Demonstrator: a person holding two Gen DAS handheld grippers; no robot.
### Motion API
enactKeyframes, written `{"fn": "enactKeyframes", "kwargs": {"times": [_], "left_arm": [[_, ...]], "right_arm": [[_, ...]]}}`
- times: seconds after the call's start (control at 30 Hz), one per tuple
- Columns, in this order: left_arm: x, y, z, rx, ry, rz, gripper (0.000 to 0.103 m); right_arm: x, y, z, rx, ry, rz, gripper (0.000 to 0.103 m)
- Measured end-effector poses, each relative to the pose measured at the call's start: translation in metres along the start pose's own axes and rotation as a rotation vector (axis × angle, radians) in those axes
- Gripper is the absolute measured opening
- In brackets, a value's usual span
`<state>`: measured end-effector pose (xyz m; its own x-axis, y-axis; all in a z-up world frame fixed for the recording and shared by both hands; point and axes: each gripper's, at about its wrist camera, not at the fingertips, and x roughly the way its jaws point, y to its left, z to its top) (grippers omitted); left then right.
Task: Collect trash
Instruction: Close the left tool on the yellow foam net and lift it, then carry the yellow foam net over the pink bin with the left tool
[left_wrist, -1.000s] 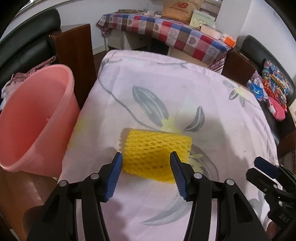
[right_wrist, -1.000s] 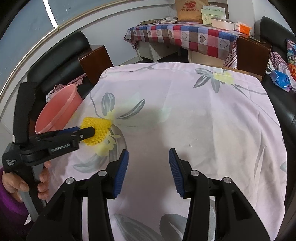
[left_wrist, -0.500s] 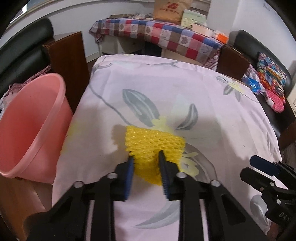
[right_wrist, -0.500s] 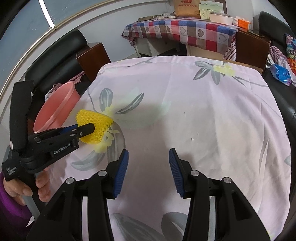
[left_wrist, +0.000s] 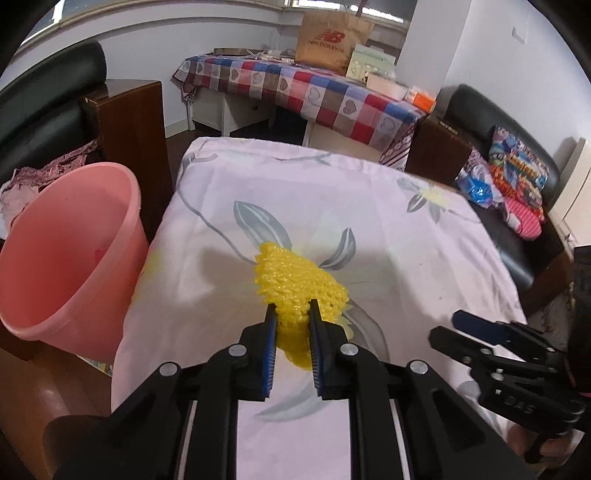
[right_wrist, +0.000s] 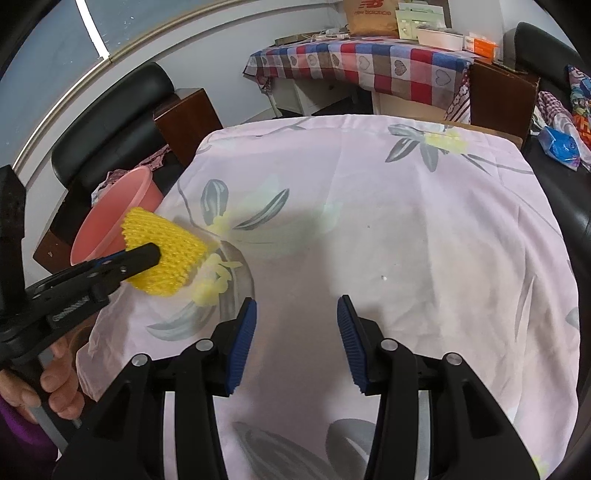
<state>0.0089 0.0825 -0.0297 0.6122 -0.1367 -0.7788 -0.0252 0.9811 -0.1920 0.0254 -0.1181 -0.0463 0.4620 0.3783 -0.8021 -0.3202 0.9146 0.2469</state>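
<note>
The jaws of the left gripper (left_wrist: 291, 314) are closed to a narrow gap and are clamped on the near end of a yellow foam net sleeve (left_wrist: 299, 284). The sleeve is pinched between the blue ribbed pads (left_wrist: 269, 354), and its far end is spread wider beyond them. In the right wrist view the sleeve (right_wrist: 166, 254) is seen raised clear of the cloth, at the left edge of the desk, with the left gripper (right_wrist: 147, 254) gripping it from the side. Whether any part of the sleeve touches the cloth cannot be told.

The jaws of the right gripper (right_wrist: 295, 332) are held wide apart, and nothing is held between them. They are positioned above the near middle of the desk, to the right of the sleeve and well apart from it.

The desk is covered by a pale pink cloth (right_wrist: 406, 221) printed with grey leaves and yellow flowers. A pink plastic bin (left_wrist: 66, 258) is stood just beside the left edge of the desk, close to the held sleeve; its mouth is open and tilted towards the camera. A second table under a checked cloth (left_wrist: 314, 96) is seen behind, with a brown paper bag (left_wrist: 328, 40) on it.
</note>
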Motion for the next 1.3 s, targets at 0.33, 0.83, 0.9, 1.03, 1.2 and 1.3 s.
{"fn": "enactKeyframes", "kwargs": {"times": [0.33,0.83,0.9,1.03,1.2,1.3], "left_arm": [[-0.036,0.008,0.000,-0.028,-0.069,-0.003,0.015],[-0.086,0.056,0.015,-0.107,-0.199,0.094,0.015],[-0.093,0.066,0.017,-0.119,-0.218,0.114,0.015],[-0.107,0.089,0.021,-0.145,-0.256,0.166,0.015],[-0.119,0.119,0.023,-0.179,-0.280,0.221,0.015],[-0.120,0.140,0.024,-0.206,-0.284,0.262,0.015]], "right_arm": [[-0.003,0.026,0.008,-0.061,-0.019,0.021,0.046],[-0.005,0.104,0.052,-0.179,-0.094,0.065,0.046],[-0.002,0.118,0.057,-0.200,-0.096,0.076,0.046],[0.004,0.147,0.067,-0.250,-0.103,0.096,0.046],[0.010,0.185,0.077,-0.317,-0.116,0.116,0.046],[0.017,0.204,0.084,-0.336,-0.119,0.131,0.046]]}}
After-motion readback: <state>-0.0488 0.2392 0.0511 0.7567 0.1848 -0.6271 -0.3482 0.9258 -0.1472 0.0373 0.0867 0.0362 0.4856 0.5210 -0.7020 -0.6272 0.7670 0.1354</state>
